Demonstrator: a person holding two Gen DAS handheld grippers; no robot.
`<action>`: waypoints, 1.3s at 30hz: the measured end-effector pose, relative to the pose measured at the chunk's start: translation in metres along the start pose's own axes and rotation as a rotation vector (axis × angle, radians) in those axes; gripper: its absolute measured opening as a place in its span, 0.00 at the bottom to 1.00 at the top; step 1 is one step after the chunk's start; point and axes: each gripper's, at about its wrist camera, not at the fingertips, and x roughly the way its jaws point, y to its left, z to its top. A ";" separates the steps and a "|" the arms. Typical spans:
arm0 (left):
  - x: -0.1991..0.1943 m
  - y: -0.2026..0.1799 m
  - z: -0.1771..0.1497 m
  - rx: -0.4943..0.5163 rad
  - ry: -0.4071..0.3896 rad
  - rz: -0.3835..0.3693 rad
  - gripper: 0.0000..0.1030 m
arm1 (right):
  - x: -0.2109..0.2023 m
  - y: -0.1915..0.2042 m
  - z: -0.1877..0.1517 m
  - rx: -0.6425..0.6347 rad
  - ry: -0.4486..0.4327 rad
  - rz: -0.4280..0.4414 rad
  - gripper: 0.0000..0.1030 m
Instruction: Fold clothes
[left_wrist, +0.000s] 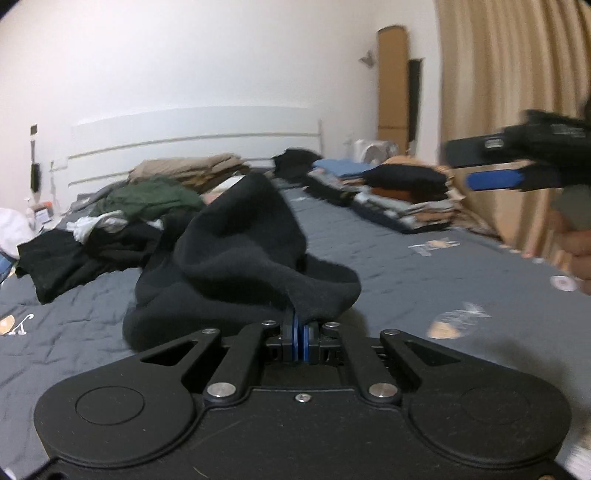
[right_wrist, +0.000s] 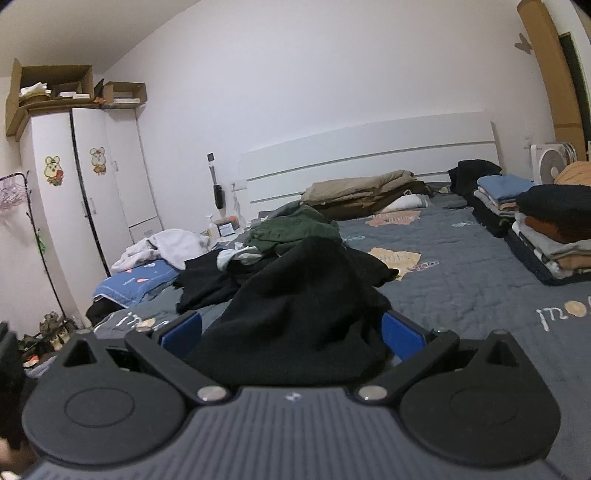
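Bedroom, grey quilted bed (left_wrist: 388, 236), unfolded heap at left. Left claw (left_wrist: 300, 334) clamped together on a black garment (left_wrist: 236, 254), which bulks ahead and leftward. Right claw (right_wrist: 291, 334) gapes wide, cloth between, unpinched; nearer for regrasp.

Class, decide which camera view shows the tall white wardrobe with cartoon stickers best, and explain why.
The right wrist view: the tall white wardrobe stands whole at the left, its doors and stickers clear. The left wrist view does not show it at all.
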 end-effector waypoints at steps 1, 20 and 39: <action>-0.013 -0.006 -0.002 -0.012 -0.006 -0.007 0.02 | -0.008 0.002 -0.002 0.004 0.000 0.002 1.00; -0.084 -0.028 -0.073 -0.098 0.077 0.180 0.65 | 0.017 0.018 -0.084 -0.090 0.143 -0.069 1.00; 0.116 0.064 -0.037 -0.223 0.063 0.258 0.78 | 0.048 -0.025 -0.083 -0.025 0.111 -0.045 1.00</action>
